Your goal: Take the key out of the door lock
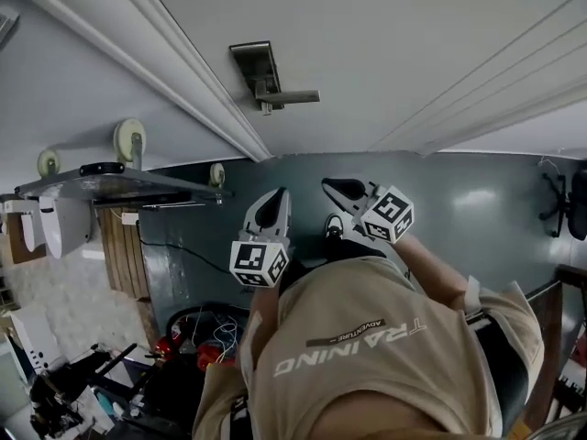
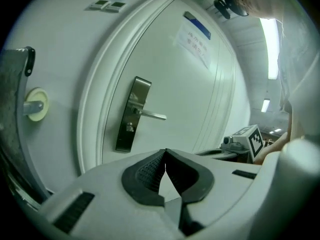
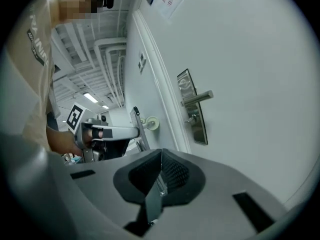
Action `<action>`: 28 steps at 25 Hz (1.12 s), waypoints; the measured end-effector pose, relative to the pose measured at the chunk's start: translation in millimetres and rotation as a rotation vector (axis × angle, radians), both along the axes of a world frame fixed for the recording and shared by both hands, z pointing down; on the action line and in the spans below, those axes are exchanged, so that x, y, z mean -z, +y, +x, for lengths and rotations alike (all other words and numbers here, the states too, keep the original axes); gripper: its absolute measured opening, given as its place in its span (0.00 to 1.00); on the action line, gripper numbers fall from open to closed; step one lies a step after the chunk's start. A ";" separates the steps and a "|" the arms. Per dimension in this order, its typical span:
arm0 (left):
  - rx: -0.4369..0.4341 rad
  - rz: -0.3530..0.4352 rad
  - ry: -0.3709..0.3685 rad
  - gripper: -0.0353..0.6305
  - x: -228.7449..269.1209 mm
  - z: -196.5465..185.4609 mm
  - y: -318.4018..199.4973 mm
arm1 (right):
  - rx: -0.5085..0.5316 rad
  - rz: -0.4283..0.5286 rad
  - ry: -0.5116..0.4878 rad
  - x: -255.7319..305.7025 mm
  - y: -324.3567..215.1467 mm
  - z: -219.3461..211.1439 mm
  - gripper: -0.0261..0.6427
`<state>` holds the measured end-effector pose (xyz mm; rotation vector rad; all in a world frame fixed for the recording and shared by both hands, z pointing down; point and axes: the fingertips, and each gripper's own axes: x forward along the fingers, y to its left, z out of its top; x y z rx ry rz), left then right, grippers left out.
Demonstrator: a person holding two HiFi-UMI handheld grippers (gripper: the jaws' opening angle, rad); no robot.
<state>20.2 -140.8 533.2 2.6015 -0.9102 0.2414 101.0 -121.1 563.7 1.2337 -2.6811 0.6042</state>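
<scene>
A steel lock plate [image 1: 259, 73] with a lever handle [image 1: 292, 96] sits on the white door. A small key [image 1: 267, 108] sticks out just under the lever; it also shows as the key [image 2: 129, 127] in the left gripper view and the key [image 3: 190, 119] in the right gripper view. My left gripper [image 1: 273, 200] and right gripper [image 1: 336, 187] hang side by side below the lock, well short of the door. Both are shut with nothing between the pads. From the left gripper [image 2: 165, 152] the lock plate [image 2: 132, 115] lies ahead to the left. From the right gripper [image 3: 161, 152] the lock plate [image 3: 193, 107] lies ahead to the right.
A metal rack [image 1: 110, 186] with round white rollers [image 1: 129, 138] stands left of the door frame [image 1: 174, 71]. Cables and red items [image 1: 197, 346] lie on the dark floor [image 1: 477, 200]. A paper notice [image 2: 194, 40] hangs high on the door. A chair [image 1: 569, 200] stands far right.
</scene>
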 end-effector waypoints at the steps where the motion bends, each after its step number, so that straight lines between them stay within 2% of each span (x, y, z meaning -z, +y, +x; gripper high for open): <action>1: -0.023 0.018 0.010 0.07 6.1 -1.2 -2.1 | -0.028 -0.005 0.009 -0.6 2.3 -1.0 0.06; 5: -0.103 0.074 0.033 0.07 35.0 -28.7 -9.0 | -0.169 -0.031 -0.002 7.6 1.9 -20.0 0.06; 8: -0.168 0.106 0.042 0.07 50.4 -65.5 -20.1 | -0.240 0.021 -0.042 30.8 -10.9 -58.5 0.06; 10: -0.181 0.122 0.035 0.07 52.2 -88.3 -32.6 | -0.268 0.066 -0.051 42.8 -23.6 -84.3 0.06; 14: -0.229 0.124 0.031 0.07 48.2 -133.1 -40.2 | -0.321 0.088 -0.086 50.3 -34.2 -134.6 0.06; 18: -0.292 0.085 0.070 0.07 41.8 -167.0 -42.7 | -0.378 0.065 -0.077 42.8 -38.9 -166.9 0.06; 22: -0.294 0.087 0.042 0.07 32.6 -196.3 -53.7 | -0.381 0.054 -0.019 44.2 -37.5 -187.5 0.06; 26: -0.262 0.056 0.120 0.07 31.5 -208.3 -64.3 | -0.418 0.053 0.012 50.3 -38.9 -181.2 0.06; 28: -0.243 0.049 0.121 0.07 26.1 -211.5 -66.1 | -0.427 0.060 0.026 53.1 -39.4 -178.9 0.06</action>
